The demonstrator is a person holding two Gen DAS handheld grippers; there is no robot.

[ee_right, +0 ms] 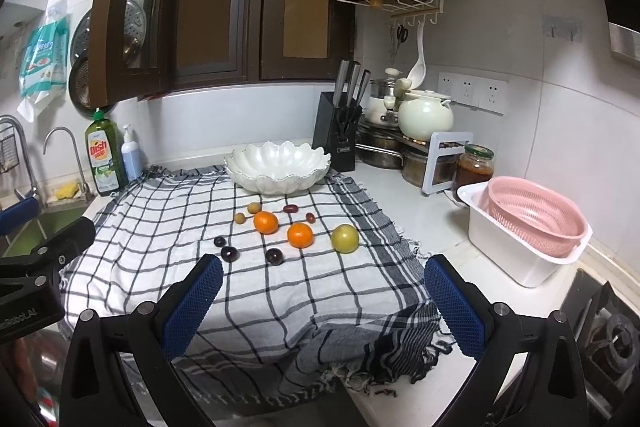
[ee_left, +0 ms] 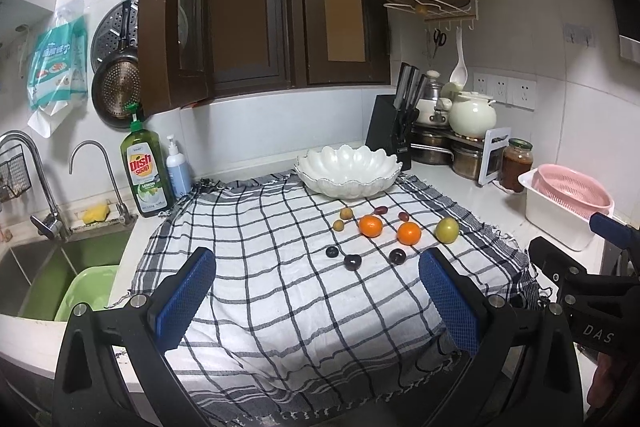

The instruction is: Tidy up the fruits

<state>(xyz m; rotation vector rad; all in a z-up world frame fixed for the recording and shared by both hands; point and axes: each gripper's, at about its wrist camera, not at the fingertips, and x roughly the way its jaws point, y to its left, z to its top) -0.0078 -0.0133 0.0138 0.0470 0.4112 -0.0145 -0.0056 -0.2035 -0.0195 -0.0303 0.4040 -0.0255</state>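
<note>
Between the blue-padded fingers of the left gripper (ee_left: 316, 303) lies only checked cloth: its jaws stand wide apart and hold nothing. The right gripper (ee_right: 323, 301) is the same, spread wide and empty, hovering over the near edge of the cloth. Each gripper sits low and back from the fruit, well apart from any piece.

Just ahead of the grippers, the checked cloth (ee_left: 248, 251) covers a white kitchen counter. On it the fruit is scattered in a loose cluster: two oranges (ee_left: 370, 225) side by side, a green round fruit (ee_left: 447, 230) to their right, three dark plum-like fruits (ee_left: 352, 262) nearest the grippers, two small tan fruits (ee_left: 346, 213) on the left, and two small reddish ones (ee_left: 380, 210) behind. The smallest pieces may be grapes or dates; the view is too coarse to tell.

Beyond the fruit, at the far edge of the cloth, stands a white scalloped bowl (ee_left: 348, 173), and it looks empty. A pink colander (ee_right: 532, 223) in a white tub sits well off to the right.

By this layout the task appears to be at its start, with no fruit yet gathered. The next move likely calls for one gripper to reach forward, lower over a near dark fruit, and close gently, since these small round pieces could roll.
</note>
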